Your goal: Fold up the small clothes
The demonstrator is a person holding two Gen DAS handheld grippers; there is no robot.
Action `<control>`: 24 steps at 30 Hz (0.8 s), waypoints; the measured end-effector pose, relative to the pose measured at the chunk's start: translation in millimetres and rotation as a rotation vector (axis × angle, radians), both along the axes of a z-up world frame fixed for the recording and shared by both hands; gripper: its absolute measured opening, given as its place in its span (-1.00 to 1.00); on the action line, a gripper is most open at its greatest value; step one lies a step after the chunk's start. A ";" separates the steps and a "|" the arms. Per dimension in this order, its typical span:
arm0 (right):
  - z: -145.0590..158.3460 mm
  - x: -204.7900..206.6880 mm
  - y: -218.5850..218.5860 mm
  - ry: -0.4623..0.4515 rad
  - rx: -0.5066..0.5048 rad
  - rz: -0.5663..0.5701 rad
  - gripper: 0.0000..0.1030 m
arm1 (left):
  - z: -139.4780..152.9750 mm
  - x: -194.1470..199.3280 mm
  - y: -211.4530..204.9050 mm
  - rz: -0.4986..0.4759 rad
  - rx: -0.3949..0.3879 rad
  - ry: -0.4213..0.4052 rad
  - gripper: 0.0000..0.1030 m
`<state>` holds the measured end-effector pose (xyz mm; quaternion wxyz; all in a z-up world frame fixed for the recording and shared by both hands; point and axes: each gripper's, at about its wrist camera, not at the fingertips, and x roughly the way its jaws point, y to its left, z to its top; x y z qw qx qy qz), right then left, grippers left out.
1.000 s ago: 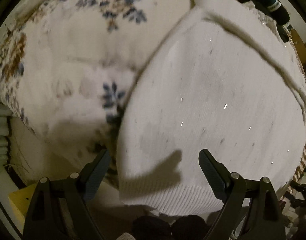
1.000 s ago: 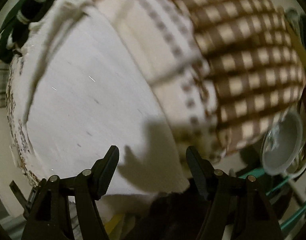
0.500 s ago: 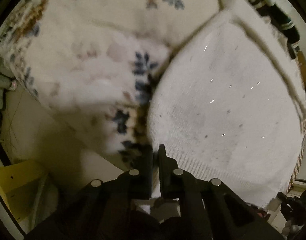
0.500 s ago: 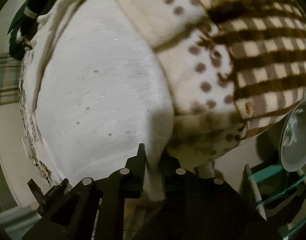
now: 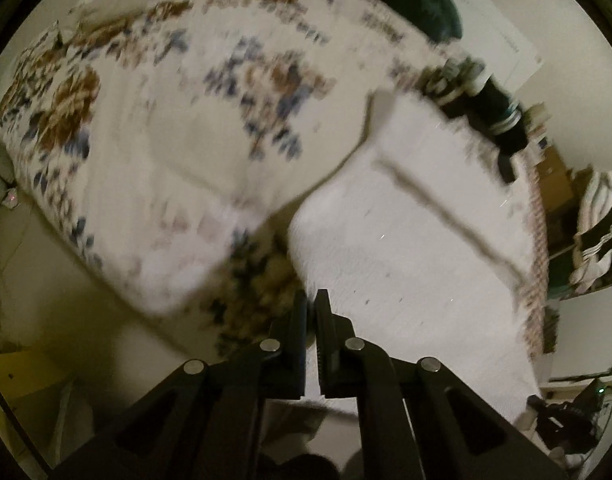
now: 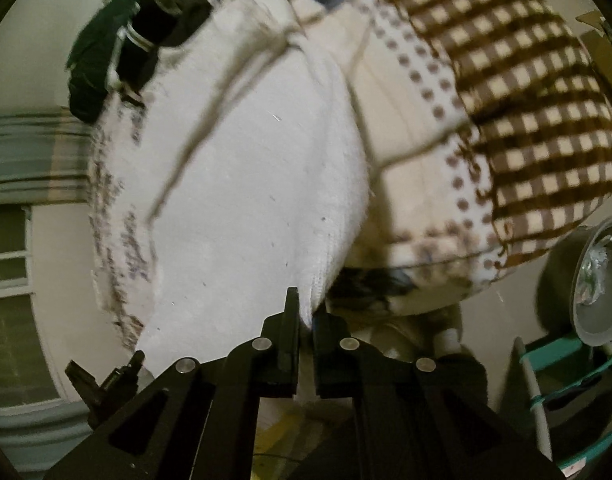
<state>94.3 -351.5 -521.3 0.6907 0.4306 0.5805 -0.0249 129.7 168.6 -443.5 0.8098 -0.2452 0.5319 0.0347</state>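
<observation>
A white knit garment (image 5: 410, 248) with a ribbed hem lies on a flower-patterned cover (image 5: 154, 128). My left gripper (image 5: 311, 304) is shut on the garment's near left corner, and that corner is lifted off the cover. In the right wrist view the same white garment (image 6: 250, 200) fills the middle. My right gripper (image 6: 306, 312) is shut on its near right corner at the ribbed hem, which hangs up between the jaws. A long fold line crosses the far part of the garment in both views.
Dark green and black clothes with white stripes (image 5: 486, 104) lie beyond the garment, seen also as dark clothes (image 6: 134, 48) at upper left. A brown checked blanket (image 6: 518, 112) covers the right side. A grey bowl (image 6: 594, 280) and teal rack (image 6: 562, 392) stand low right.
Both grippers went from open over the hem to shut on the garment's near corners, then rose, pulling the hem up so the surface looks farther away.
</observation>
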 end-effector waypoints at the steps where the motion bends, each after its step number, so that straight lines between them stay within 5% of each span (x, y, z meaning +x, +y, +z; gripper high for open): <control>1: 11.7 6.5 -3.7 -0.017 0.004 -0.009 -0.90 | 12.4 7.2 4.0 -0.001 -0.021 -0.023 -0.97; 7: 69.5 72.2 -13.7 -0.118 -0.023 -0.023 -0.90 | 63.2 78.8 4.4 0.004 -0.071 -0.155 -0.97; 12: 82.2 158.6 -29.7 -0.159 -0.074 -0.026 -0.90 | 81.3 171.1 -11.7 -0.019 -0.058 -0.214 -0.97; 18: 62.2 292.9 -66.9 -0.172 -0.118 -0.059 -0.91 | 62.5 304.7 -51.1 -0.064 0.027 -0.214 -0.97; 24: 6.6 415.0 -107.6 -0.077 -0.122 -0.102 -0.90 | 2.1 428.2 -81.9 -0.085 0.111 -0.082 -0.96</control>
